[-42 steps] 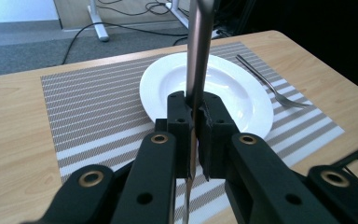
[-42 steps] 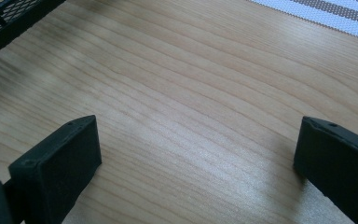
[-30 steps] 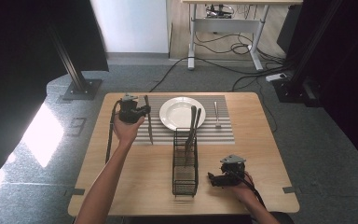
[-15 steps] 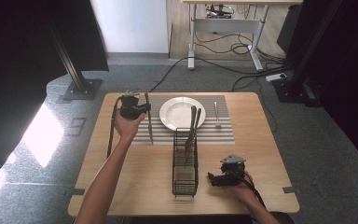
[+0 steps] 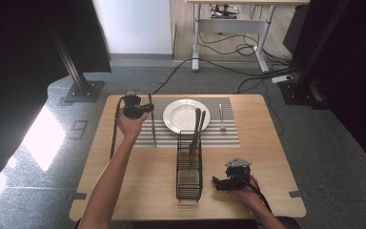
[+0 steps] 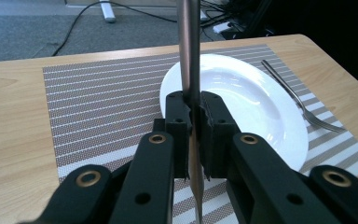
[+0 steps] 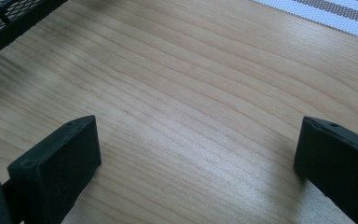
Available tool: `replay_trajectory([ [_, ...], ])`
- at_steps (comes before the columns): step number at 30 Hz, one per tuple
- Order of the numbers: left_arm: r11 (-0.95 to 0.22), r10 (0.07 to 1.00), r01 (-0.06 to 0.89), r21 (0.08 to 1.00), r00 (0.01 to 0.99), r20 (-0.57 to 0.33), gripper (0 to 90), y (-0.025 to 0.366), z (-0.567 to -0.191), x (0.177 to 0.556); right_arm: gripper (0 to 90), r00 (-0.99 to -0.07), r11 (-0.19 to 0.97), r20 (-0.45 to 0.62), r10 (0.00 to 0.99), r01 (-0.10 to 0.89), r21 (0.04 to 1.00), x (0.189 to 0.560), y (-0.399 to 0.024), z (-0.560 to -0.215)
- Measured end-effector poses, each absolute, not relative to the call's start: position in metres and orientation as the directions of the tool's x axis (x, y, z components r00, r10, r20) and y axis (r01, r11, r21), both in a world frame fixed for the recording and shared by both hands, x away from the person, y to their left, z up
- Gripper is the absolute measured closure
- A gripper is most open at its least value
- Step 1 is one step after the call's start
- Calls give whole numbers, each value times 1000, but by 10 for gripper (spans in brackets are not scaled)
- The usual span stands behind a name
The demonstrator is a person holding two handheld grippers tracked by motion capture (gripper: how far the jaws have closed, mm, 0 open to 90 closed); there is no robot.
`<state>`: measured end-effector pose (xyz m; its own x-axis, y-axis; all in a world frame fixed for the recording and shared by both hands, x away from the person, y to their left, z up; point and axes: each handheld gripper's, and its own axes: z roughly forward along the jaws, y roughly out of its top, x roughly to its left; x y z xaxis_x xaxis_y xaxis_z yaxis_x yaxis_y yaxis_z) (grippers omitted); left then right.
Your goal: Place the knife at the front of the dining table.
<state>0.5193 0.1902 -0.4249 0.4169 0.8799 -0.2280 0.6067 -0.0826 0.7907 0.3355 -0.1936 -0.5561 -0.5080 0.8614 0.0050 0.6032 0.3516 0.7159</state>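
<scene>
Knife [image 6: 189, 56] blade runs past left gripper's [image 6: 194, 135] frame.

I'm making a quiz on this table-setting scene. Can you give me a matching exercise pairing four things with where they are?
Things:
1. knife
2. fork
3. plate
4. wire basket

Places:
A. lying on the placemat, right of the plate
B. standing on bare wood, holding utensils
C. clamped in the left gripper
D. centred on the striped placemat

Pairs: 1-C, 2-A, 3-D, 4-B
</scene>
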Motion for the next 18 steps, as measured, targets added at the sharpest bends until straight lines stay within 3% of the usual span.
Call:
replay_trajectory([
  [18, -56, 881, 647, 760, 390, -268, 831, 180, -438, 546, 1, -513, 356, 5, 858, 602, 715, 336, -194, -556],
])
